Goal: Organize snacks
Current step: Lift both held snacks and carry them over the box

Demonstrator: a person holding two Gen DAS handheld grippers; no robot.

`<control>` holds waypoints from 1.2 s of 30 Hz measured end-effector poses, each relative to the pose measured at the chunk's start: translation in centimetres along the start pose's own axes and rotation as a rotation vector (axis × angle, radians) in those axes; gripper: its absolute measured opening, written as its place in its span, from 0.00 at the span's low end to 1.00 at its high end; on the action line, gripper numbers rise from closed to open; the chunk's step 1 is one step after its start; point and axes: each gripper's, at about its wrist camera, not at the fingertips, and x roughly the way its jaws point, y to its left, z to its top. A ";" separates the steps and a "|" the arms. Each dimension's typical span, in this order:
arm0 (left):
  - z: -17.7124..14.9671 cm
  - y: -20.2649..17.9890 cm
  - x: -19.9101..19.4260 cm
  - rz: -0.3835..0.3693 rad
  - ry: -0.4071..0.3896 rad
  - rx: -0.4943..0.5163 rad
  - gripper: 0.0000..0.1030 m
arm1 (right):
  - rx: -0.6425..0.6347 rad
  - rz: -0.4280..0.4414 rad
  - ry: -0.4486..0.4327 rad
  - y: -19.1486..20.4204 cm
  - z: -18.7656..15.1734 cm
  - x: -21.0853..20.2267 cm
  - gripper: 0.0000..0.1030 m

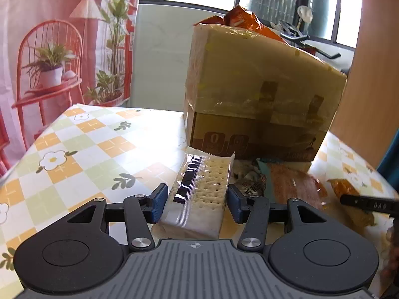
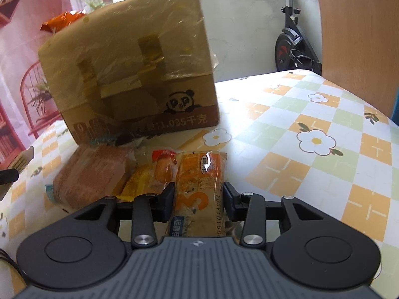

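- Where the two wrist views overlap, one taped cardboard box (image 1: 261, 94) stands upright on the worktop (image 1: 82, 144), with orange bags (image 1: 239, 17) poking out of its top.
- Two grippers are counted, one per hand.
- Left gripper (image 1: 197, 200): its jaws sit on either side of one clear cracker pack (image 1: 199, 194). The blue pads (image 1: 159, 201) lie just beside the pack's edges; I cannot tell whether they press it or have let go.
- Right gripper (image 2: 198, 198): its jaws are clenched against the sides of one orange bar (image 2: 199, 191), a wrapped snack with a large "3" printed on it.
- At least four loose snacks lie in a huddle just in front of the box: the cracker pack, the orange bar, one brown wrapped bread (image 2: 92, 174), and one yellow-and-red packet (image 2: 152, 174) between bread and bar.
- Only the left view shows the cracker pack, its far end almost touching the box's base.
- Only the right view shows the orange bar, a panda logo (image 2: 180, 102) on the box, and an exercise bike (image 2: 291, 42) beyond the worktop.
- Only the left view shows a curtain (image 1: 49, 49) printed with a red chair and potted plants.
- Standing in the way: the box rises close behind the snacks, and the bread lies just to the right of the left gripper.
- One tip of the right gripper shows at the left view's right edge, near the bread.
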 end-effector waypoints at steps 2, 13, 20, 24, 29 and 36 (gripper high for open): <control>0.2 -0.3 0.0 -0.018 -0.003 -0.016 0.53 | 0.011 -0.005 -0.002 -0.3 0.1 -0.1 0.41; 7.8 -2.2 -1.6 -0.093 -0.194 0.061 0.53 | 0.051 0.023 -0.116 -1.3 3.9 -2.9 0.41; 14.8 -5.8 -0.6 -0.141 -0.310 0.135 0.53 | -0.032 0.069 -0.265 -0.1 10.7 -4.6 0.41; 17.2 -8.8 1.2 -0.140 -0.333 0.211 0.53 | -0.078 0.088 -0.332 0.9 14.9 -4.4 0.41; 19.8 -11.5 4.6 -0.141 -0.319 0.214 0.53 | -0.110 0.114 -0.390 1.9 19.7 -2.9 0.41; 22.1 -13.9 9.5 -0.091 -0.245 0.236 0.53 | -0.161 0.117 -0.379 3.5 24.2 2.4 0.41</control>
